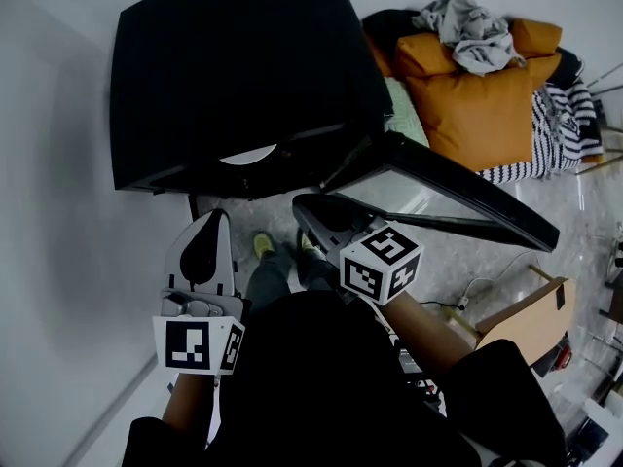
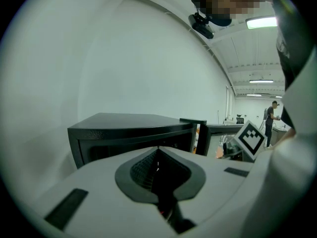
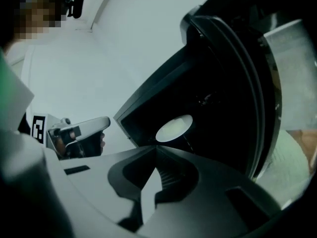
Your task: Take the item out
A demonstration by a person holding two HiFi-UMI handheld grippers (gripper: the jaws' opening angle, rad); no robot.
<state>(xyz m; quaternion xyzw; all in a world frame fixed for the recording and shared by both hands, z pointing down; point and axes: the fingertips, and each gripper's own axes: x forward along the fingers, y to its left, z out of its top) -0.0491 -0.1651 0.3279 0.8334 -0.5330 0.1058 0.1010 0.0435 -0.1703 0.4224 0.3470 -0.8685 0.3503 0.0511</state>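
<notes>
A black microwave oven stands with its door swung open to the right. Inside lies a white plate, seen as a pale disc in the dark cavity; the right gripper view also shows the plate. My left gripper is shut and empty, just in front of the oven's lower left edge. My right gripper is shut and empty too, held before the opening close to the door's hinge side. In its own view, the right gripper points toward the plate. The left gripper faces the oven's front.
A white wall runs along the left. Right of the oven lie an orange cushion, grey clothes and striped fabric. A cardboard box and a cable are on the floor at the right.
</notes>
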